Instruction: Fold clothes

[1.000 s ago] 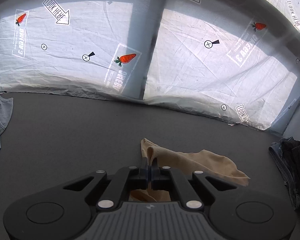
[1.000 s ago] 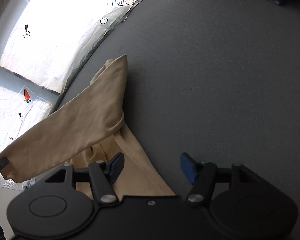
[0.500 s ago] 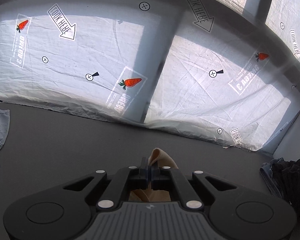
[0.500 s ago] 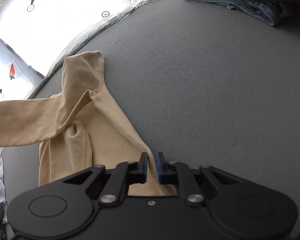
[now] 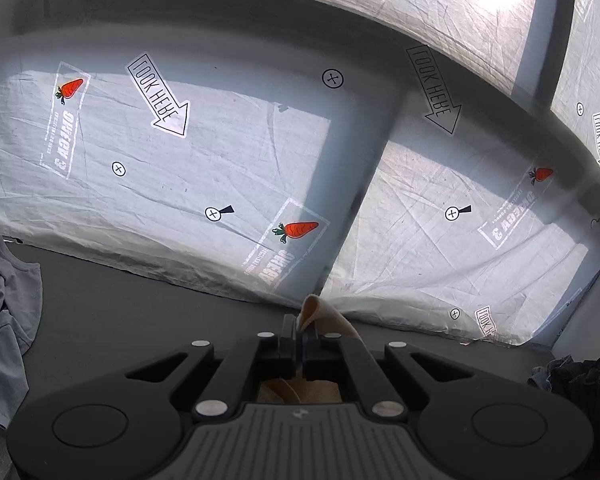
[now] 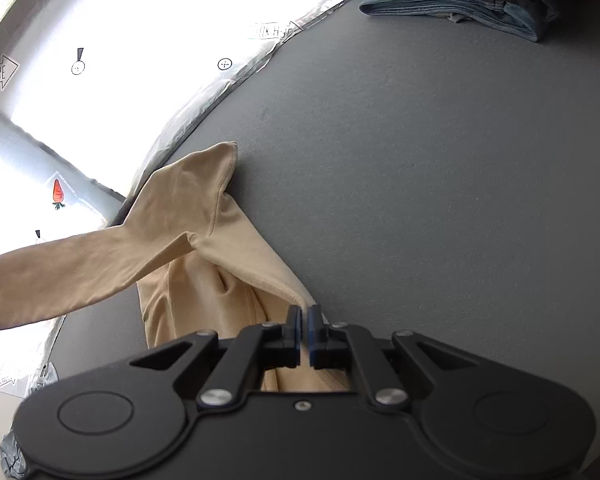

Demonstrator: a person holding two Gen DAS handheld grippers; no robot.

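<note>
Left wrist view: our left gripper is pinched on a fold of the tan garment, low centre of frame; crumpled grey-blue clothes at left edge, printed plastic sheet behind. Right wrist view: right gripper is clamped on the hem of the tan garment, a sleeve trailing to the left edge over the grey felt-like table; folded jeans stack upper right. We judge the knit light, limp, stretchy; hems and seams give the surest hold.
</note>
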